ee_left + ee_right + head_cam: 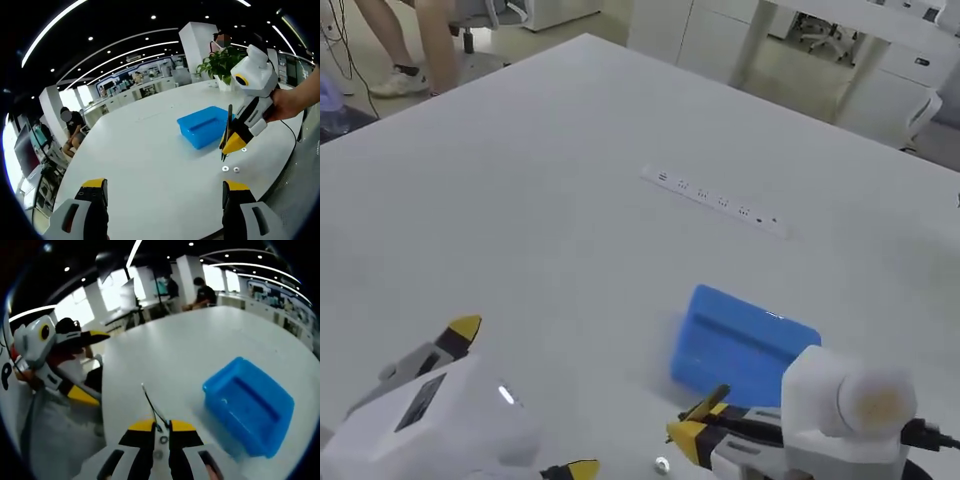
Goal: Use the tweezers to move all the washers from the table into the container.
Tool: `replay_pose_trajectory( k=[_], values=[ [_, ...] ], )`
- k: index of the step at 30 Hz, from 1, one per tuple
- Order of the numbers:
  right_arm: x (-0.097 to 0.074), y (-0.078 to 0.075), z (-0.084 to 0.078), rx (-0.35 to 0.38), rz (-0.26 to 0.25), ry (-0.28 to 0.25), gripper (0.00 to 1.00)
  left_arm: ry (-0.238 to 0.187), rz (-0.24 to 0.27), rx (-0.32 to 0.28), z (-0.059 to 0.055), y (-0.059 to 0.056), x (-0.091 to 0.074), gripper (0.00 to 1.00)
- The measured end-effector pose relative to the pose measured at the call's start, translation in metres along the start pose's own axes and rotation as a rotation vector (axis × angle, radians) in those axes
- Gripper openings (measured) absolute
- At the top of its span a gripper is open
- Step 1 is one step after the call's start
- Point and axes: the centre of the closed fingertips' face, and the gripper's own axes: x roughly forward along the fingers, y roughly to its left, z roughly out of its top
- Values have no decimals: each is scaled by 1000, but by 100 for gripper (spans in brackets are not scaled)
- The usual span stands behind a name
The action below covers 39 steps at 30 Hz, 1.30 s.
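Right tongs (pixel 161 426) clamp tweezers (pixel 151 405), tips poised over washers (pixel 236 170) on bench (pixel 570 200), beside blue container (pixel 205 125). Left tongs (pixel 165 184) gape, idle, left of work.

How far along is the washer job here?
Barely started. The right claw is shut on the tweezers, tips poised above the table with no washer visible in them. The container looks empty. At least three washers lie on the table, yet to move. The left claw is open, idle.
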Motion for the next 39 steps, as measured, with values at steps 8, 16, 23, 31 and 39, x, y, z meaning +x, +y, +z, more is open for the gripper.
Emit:
replay_pose_trajectory(
  k=[8,16,23,31,39],
  values=[
    [7,-3,-14,-8,-3,39,7,14,4,21,-2,0,1,97],
    [9,-2,-15,-3,-3,42,7,14,4,17,-2,-1,1,98],
    [11,-1,-18,-24,-8,61,7,16,8,22,-2,0,1,97],
    [11,-3,-18,-36,-11,70,7,21,7,30,-3,-1,1,97],
    [10,-5,-19,-41,-15,69,6,26,8,39,-4,-1,1,96]
  ],
)
